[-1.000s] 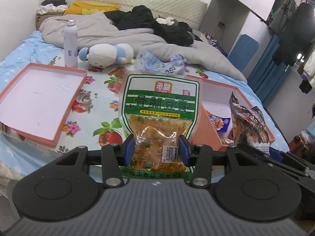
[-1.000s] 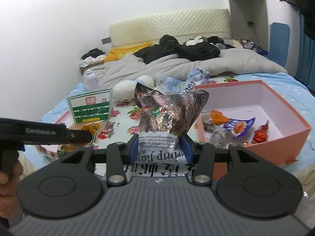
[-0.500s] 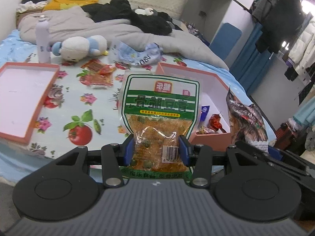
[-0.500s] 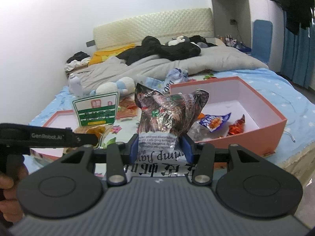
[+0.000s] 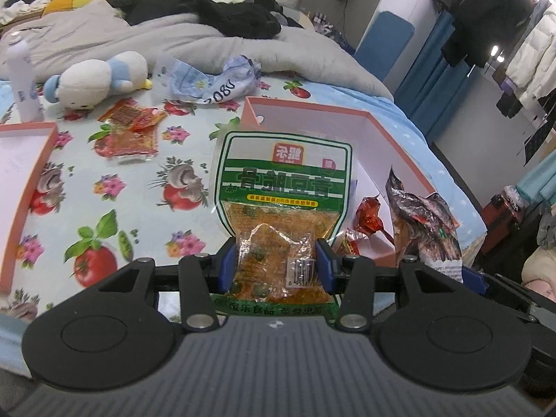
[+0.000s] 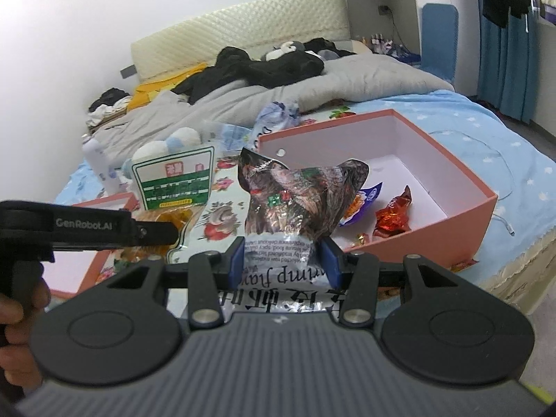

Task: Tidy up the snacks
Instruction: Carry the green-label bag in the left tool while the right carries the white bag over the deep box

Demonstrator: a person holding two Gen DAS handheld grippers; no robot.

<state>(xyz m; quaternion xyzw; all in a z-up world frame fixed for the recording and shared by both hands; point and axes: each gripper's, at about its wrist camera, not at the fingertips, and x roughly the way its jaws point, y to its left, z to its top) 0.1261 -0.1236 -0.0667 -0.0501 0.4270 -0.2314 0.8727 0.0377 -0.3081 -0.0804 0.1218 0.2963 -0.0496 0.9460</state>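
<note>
My left gripper (image 5: 276, 264) is shut on a green and white snack packet (image 5: 283, 187) with orange contents, held upright over the near left corner of the pink box (image 5: 392, 128). My right gripper (image 6: 283, 260) is shut on a dark foil shrimp snack bag (image 6: 299, 201), held upright in front of the same pink box (image 6: 465, 208). That bag also shows in the left wrist view (image 5: 422, 222), and the green packet in the right wrist view (image 6: 173, 180). The box holds several small wrapped snacks, among them a red one (image 6: 392, 215). Red snack packets (image 5: 130, 128) lie on the sheet.
A pink box lid (image 5: 27, 160) lies at the left. A plush toy (image 5: 95, 78), a white bottle (image 5: 22, 76) and a crumpled blue-white bag (image 5: 208, 80) sit further back. A grey duvet (image 5: 173, 38) with dark clothes covers the far bed.
Both grippers, each still holding its snack, have moved forward and to the right towards the pink box, which now looks closer and larger.
</note>
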